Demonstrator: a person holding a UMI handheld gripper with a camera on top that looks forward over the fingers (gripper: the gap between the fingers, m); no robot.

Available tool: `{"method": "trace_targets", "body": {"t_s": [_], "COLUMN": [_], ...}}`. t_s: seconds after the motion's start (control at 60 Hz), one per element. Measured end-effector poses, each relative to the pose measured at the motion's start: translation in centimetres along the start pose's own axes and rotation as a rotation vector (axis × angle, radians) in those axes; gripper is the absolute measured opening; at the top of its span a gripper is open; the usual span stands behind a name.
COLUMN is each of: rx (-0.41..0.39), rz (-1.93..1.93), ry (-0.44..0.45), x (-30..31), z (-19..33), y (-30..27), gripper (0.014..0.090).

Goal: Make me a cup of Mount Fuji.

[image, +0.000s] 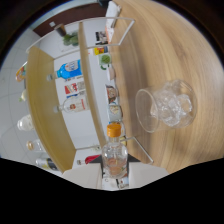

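A small clear bottle (pixel 115 156) with an orange cap (pixel 114 130) and a little amber liquid stands out from my gripper (pixel 116 176), which is shut on its lower body. Only the pale fingertips (pixel 85 176) show on either side of the bottle. Beyond and to the right of the cap, a clear glass (pixel 167 106) filled with ice cubes rests on the wooden counter (pixel 170 45). The whole view is rolled sideways, so the glass looks as if it were lying with its mouth toward the bottle. The bottle's cap is on.
Beyond the bottle, a wooden shelf unit (pixel 90 85) holds several bottles, among them a blue one (pixel 69 69) and a clear one with a red label (pixel 75 104). A thin wire rail (pixel 131 21) edges the shelf beside the counter. Pale wall tiles lie past the shelf.
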Motion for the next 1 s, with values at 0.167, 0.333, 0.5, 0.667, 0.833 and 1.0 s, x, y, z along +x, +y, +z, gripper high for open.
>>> {"method": "trace_targets", "body": {"t_s": [0.167, 0.333, 0.5, 0.667, 0.833, 1.0], "rx": [0.033, 0.091, 0.028, -0.058, -0.117, -0.165], "rz": [-0.539, -1.172, -1.526, -1.628, -1.629, -1.603], "ry": [0.033, 0.119, 0.250, 0.443, 0.560, 0.627], "x": [-4.1, -5.5, 1.1, 8.3, 12.8, 15.0], "z": [-0.9, -0.2, 2.5, 4.1, 4.9, 5.1], "y": [3.2, 7.2, 10.8, 10.7, 10.2, 10.0], "gripper": [0.0352, 0.0351, 0.0350, 0.0350, 0.0350, 0.0350]}}
